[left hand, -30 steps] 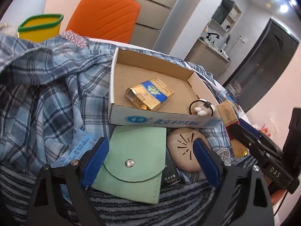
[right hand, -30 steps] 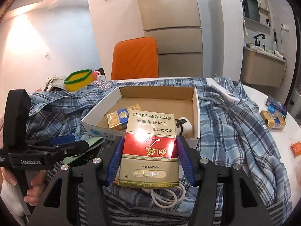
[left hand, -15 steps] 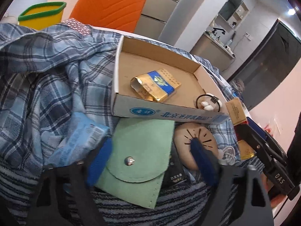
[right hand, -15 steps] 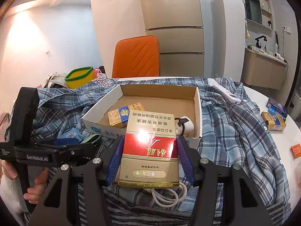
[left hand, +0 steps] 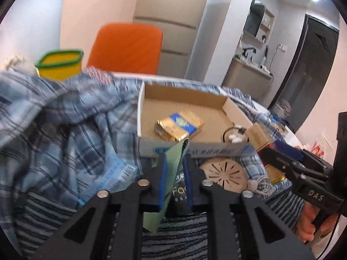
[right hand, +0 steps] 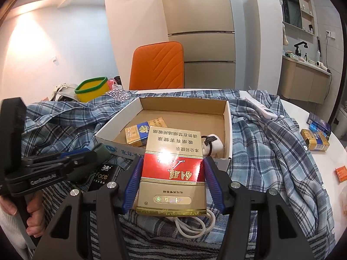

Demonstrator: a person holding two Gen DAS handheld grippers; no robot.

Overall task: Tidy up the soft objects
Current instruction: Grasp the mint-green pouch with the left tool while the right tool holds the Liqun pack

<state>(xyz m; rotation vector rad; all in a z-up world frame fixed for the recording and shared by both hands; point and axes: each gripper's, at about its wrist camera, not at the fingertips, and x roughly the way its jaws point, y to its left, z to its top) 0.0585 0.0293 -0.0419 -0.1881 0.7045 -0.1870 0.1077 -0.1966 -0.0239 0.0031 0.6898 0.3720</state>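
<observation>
Between the blue pads of my left gripper (left hand: 174, 171) I am pinching the green felt pouch (left hand: 173, 169); its jaws have just been closing and are now nearly together on the fabric, lifting it just in front of the cardboard box (left hand: 149, 147). My right gripper (right hand: 171, 186) is gripping the red and gold carton (right hand: 173, 173) at half width, also at the box's near wall. Inside the box a blue and gold pack (left hand: 182, 125) is lying. Around the box a blue plaid shirt (left hand: 65, 117) is spreading over the tabletop (right hand: 329, 158).
</observation>
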